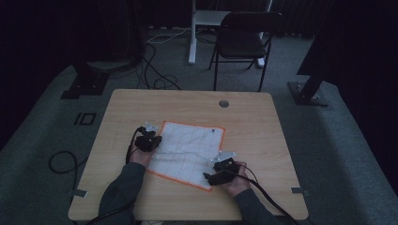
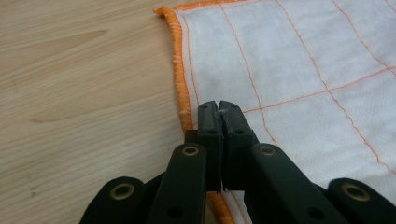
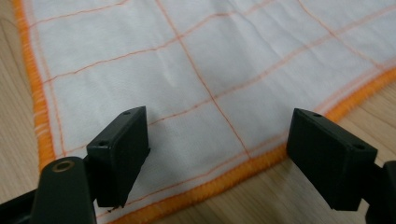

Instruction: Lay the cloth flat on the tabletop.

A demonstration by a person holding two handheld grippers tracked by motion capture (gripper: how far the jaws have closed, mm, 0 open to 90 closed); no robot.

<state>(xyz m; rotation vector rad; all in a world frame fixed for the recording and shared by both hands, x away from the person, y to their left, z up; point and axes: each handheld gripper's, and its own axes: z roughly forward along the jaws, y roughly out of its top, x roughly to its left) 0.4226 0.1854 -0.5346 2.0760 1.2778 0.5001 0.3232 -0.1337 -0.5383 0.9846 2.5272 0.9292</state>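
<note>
A white cloth [image 1: 189, 152] with an orange hem and a grid of orange lines lies flat on the table [image 1: 263, 136], a little left of its middle. My left gripper [image 1: 151, 140] sits at the cloth's left edge. In the left gripper view my left gripper's [image 2: 219, 109] jaws are pressed together over the cloth [image 2: 289, 70] just inside the hem; I cannot tell whether a pinch of fabric is caught between the pads. My right gripper [image 1: 217, 177] hangs over the near right corner. In the right gripper view its [image 3: 217, 154] jaws stand wide apart, one over the cloth [image 3: 196, 65], the other past the hem over bare wood, with nothing gripped. A chair [image 1: 244, 37] stands beyond the table.
</note>
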